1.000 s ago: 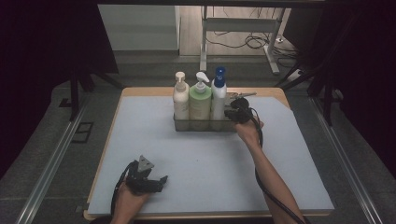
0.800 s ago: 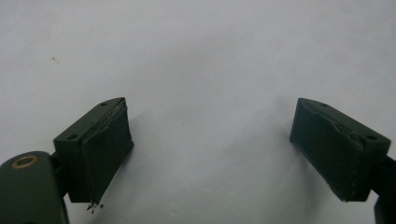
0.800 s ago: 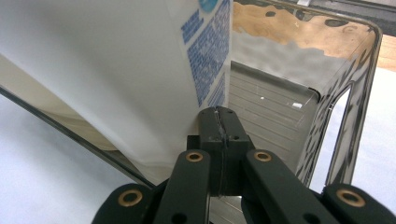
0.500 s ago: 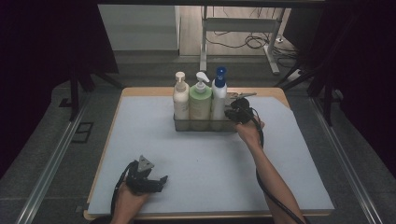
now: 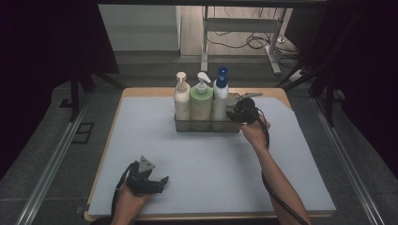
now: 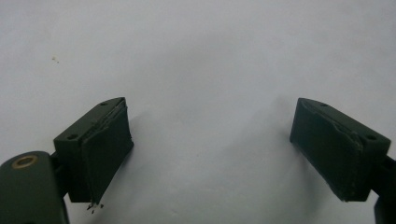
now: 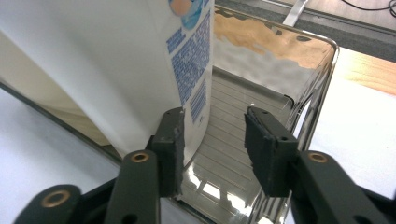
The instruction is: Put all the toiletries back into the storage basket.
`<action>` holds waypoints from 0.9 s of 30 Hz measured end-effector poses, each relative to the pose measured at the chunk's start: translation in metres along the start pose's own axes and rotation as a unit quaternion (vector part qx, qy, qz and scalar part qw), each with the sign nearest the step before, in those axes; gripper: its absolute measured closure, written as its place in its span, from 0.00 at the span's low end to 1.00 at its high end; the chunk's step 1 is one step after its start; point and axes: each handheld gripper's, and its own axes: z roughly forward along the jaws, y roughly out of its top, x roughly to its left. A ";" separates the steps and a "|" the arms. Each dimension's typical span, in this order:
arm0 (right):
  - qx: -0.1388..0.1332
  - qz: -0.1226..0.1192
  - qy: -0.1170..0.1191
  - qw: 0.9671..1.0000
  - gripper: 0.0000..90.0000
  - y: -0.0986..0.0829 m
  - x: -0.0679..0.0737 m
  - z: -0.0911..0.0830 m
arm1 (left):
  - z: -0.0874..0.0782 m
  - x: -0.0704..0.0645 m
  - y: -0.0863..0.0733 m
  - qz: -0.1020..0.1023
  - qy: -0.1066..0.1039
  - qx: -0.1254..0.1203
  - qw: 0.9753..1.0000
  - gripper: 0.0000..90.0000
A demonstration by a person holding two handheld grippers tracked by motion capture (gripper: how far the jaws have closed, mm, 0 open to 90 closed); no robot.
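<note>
A shiny metal tray (image 5: 206, 126) at the back middle of the mat holds three pump bottles: a cream one (image 5: 181, 101), a green one (image 5: 202, 103) and a white one with a blue cap (image 5: 219, 101). My right gripper (image 5: 233, 112) is at the tray's right end. In the right gripper view it (image 7: 212, 140) stands open, its left jaw close against the white bottle (image 7: 116, 70) and the tray floor (image 7: 243, 116) showing in the gap. My left gripper (image 5: 162, 182) rests low at the front left, wide open (image 6: 210, 149) over bare mat.
A pale blue mat (image 5: 211, 164) covers the wooden table (image 5: 141, 92). The right part of the tray (image 7: 322, 84) has no bottle in it. Metal rails (image 5: 56, 154) flank the table, and a desk frame with cables (image 5: 244, 40) stands behind.
</note>
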 end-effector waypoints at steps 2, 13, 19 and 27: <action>-0.002 -0.004 0.002 1.000 0.59 0.000 0.000 -0.002 | 0.000 0.000 0.000 -0.002 0.000 -0.001 1.000 0.13; -0.009 -0.019 0.016 1.000 0.50 0.001 0.001 -0.016 | 0.000 0.000 0.000 -0.002 0.000 -0.002 1.000 0.13; -0.008 -0.025 0.026 0.999 0.48 0.001 0.003 -0.024 | 0.000 0.000 0.000 -0.003 -0.001 -0.003 1.000 0.13; -0.009 -0.028 0.039 0.999 0.47 0.000 0.006 -0.032 | 0.000 0.000 0.000 -0.003 0.000 -0.003 1.000 0.13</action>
